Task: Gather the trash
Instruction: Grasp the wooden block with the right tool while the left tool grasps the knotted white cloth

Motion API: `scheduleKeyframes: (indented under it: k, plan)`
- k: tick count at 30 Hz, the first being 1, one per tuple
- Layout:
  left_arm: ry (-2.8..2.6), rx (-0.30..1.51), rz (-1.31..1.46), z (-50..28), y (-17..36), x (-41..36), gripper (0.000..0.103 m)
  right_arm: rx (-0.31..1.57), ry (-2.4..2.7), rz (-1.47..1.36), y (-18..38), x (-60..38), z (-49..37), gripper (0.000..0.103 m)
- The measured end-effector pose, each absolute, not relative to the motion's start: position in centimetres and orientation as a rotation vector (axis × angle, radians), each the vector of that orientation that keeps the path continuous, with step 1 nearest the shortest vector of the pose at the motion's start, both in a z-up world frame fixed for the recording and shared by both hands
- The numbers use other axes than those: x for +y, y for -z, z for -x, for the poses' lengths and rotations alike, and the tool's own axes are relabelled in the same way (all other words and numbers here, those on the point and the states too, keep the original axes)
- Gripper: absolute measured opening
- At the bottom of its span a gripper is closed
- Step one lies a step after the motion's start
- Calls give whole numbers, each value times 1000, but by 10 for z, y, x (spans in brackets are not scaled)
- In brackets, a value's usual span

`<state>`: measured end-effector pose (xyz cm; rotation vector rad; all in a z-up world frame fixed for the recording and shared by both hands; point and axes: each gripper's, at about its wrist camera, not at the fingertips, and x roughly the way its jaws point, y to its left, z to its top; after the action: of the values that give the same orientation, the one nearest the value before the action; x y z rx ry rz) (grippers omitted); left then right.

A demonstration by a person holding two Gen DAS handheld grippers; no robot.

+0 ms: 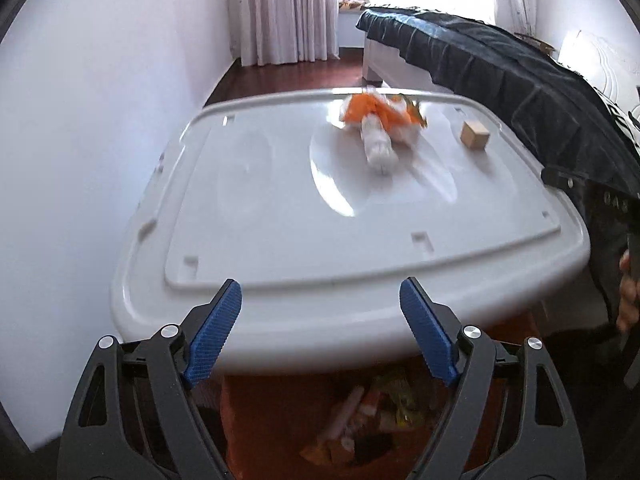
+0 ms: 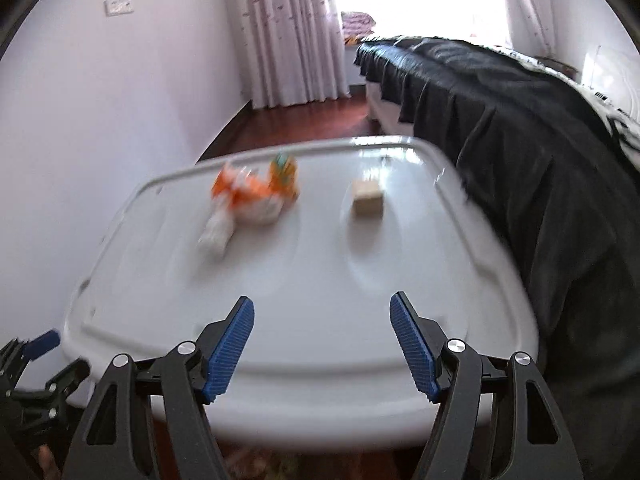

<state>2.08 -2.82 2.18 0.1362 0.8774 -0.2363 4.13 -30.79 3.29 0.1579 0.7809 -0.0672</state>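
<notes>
A heap of crumpled orange-and-white wrappers [image 1: 380, 114] [image 2: 252, 196] lies at the far side of a white plastic lid [image 1: 280, 208] [image 2: 320, 272]. A white crumpled piece [image 1: 378, 148] [image 2: 216, 234] sticks out of the heap toward me. To its right stands a small tan block [image 1: 475, 135] [image 2: 368, 200]. My left gripper [image 1: 320, 282] hovers open over the lid's near edge with nothing between its blue pads. My right gripper [image 2: 322, 298] is also open and empty above the near part of the lid. Both grippers are well short of the heap.
Under the lid's near edge, an orange container [image 1: 260, 420] holds several wrappers [image 1: 372, 412]. A bed with a dark cover [image 1: 500, 64] [image 2: 520, 140] borders the lid on the right, and a white wall lies to the left. A hand [image 1: 628, 292] shows at the right edge.
</notes>
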Motion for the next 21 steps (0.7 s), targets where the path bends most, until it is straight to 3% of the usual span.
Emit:
scheduleKeyframes:
  k: [7, 21]
  plan:
    - [238, 858, -135, -53, -28, -39, 80, 722, 104, -39, -35, -325, -112, 75]
    - [244, 912, -75, -60, -4, -35, 80, 897, 151, -57, 42, -350, -219, 73]
